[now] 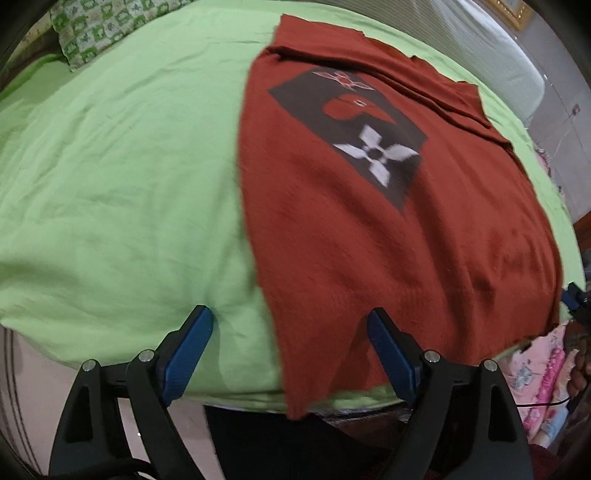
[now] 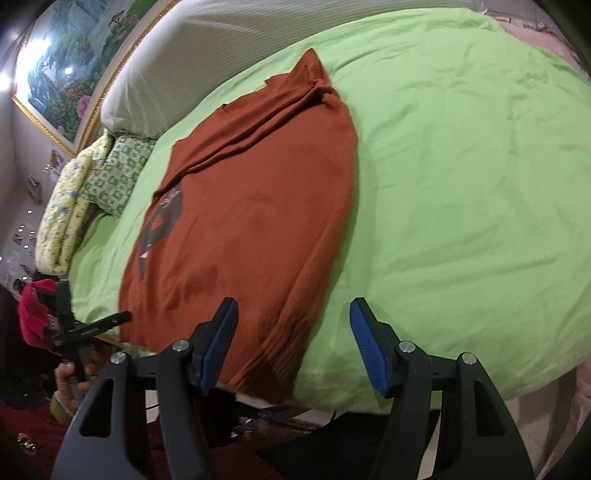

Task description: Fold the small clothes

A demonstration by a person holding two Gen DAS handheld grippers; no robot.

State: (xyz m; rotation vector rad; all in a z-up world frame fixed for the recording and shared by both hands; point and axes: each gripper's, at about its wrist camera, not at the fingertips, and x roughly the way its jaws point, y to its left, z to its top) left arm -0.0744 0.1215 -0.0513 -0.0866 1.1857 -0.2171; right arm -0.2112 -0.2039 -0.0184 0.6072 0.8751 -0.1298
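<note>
Rust shirt [image 1: 369, 229] lies flat on green bed sheet [image 1: 110, 166], hem hanging over near bed edge at lower centre. Patterned pillow [image 1: 92, 29] upper left. Right wrist view alone shows framed painting [image 2: 62, 66] upper left and white headboard [image 2: 221, 44]. Left claw [image 1: 290, 354] and right claw [image 2: 293, 343] both wide apart, holding nothing, at the hem corners.

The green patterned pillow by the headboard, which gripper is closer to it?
Left, probably. The left gripper sits at the shirt's pillow-side corner; the right gripper at the opposite corner.
</note>
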